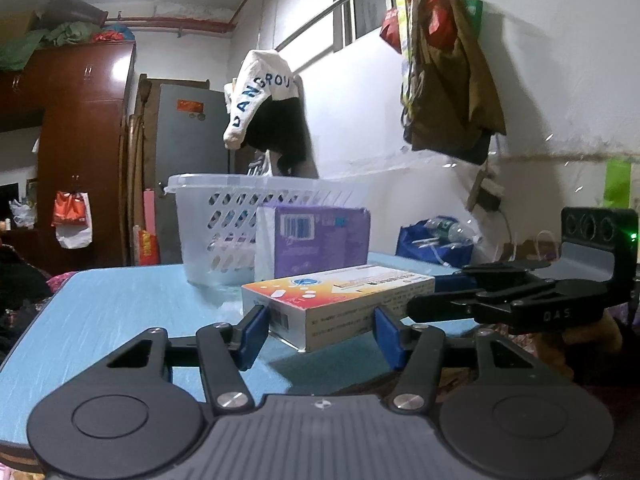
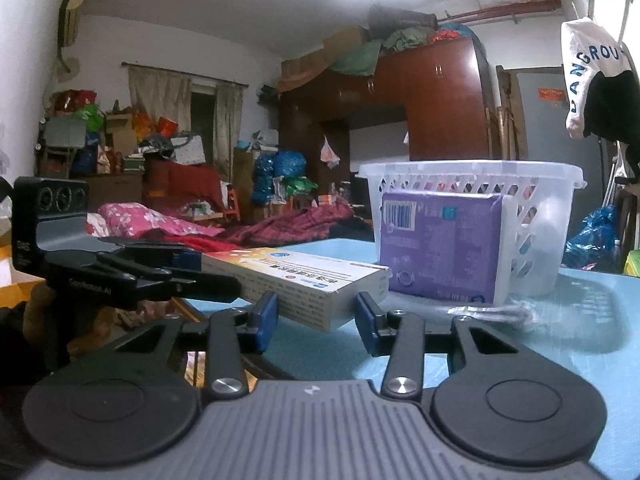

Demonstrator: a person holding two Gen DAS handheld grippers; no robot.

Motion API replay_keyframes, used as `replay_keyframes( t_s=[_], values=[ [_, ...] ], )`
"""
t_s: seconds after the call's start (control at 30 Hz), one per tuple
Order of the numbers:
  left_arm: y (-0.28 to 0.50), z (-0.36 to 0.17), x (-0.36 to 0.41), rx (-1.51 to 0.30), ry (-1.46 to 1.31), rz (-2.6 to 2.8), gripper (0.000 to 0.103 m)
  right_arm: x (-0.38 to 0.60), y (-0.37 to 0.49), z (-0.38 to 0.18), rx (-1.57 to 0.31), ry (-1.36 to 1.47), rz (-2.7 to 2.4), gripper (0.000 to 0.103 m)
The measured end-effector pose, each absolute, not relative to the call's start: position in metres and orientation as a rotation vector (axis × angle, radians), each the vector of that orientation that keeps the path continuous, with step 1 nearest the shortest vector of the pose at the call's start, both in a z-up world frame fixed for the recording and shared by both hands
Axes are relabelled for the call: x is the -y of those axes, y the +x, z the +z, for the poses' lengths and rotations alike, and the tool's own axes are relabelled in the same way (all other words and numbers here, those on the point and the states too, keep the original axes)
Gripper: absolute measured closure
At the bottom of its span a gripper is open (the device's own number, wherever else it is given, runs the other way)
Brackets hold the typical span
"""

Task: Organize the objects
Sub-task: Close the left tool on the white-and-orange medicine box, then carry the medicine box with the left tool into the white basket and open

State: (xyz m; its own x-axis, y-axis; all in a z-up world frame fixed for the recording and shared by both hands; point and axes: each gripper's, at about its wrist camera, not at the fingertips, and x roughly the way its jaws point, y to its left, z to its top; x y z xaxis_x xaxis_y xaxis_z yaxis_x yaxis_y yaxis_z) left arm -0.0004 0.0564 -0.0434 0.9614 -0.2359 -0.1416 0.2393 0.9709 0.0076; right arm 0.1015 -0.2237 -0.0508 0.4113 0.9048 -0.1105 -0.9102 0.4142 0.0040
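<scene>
Now: box (image 1: 340, 304) long axis spans both grippers; left gripper (image 1: 320, 330), right gripper (image 2: 316, 316) each pinching one end at desk (image 1: 100, 312) near edge.

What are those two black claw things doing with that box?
A person is tidying a blue table with a claw-like gripper in each hand. Both are around the same flat medicine box, one at each end: the left gripper and the right gripper. The blue pads look pressed against its sides, though it is hard to be sure. The box looks tilted, with one end off the table. Behind it stand a purple tissue pack and a white basket.
</scene>
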Motion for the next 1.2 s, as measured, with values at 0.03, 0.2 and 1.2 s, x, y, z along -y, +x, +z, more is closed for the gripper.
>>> replay_keyframes(
  t_s=[0.03,0.2,1.2],
  values=[
    [-0.001,-0.042,-0.056,-0.135,0.027,-0.245,0.043,0.225,0.102,-0.049,-0.098,-0.058,1.146,0.058],
    [-0.003,-0.035,-0.048,-0.101,0.04,-0.261,0.044,0.233,0.102,-0.042,-0.072,-0.056,1.152,0.059],
    [0.23,0.096,-0.053,-0.288,-0.047,-0.291,0.047,0.19,0.26,0.068,-0.233,-0.088,0.953,0.061]
  ],
)
